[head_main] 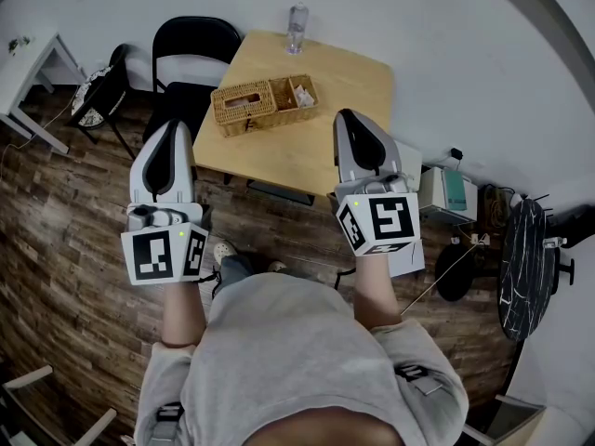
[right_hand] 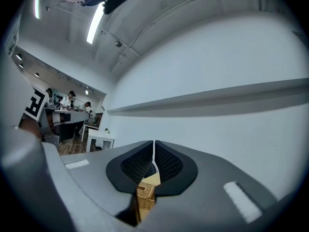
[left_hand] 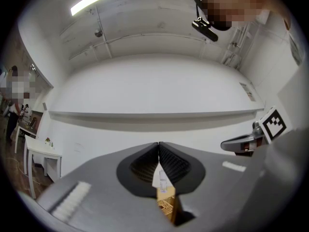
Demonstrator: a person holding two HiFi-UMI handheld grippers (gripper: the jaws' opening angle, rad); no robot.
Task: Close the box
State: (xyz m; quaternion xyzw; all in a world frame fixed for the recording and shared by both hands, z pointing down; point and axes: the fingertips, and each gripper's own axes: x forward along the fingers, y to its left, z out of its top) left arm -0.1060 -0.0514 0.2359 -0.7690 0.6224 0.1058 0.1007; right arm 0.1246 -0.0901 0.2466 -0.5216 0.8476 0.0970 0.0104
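With jaws pressed together on nothing, the left gripper (head_main: 173,130) hangs just off the near left corner of the wooden table (head_main: 330,110) and the right gripper (head_main: 348,117) over its near right part, both apart from the wicker box (head_main: 244,110) by the left edge, a clear bottle (head_main: 297,26) at the far edge.
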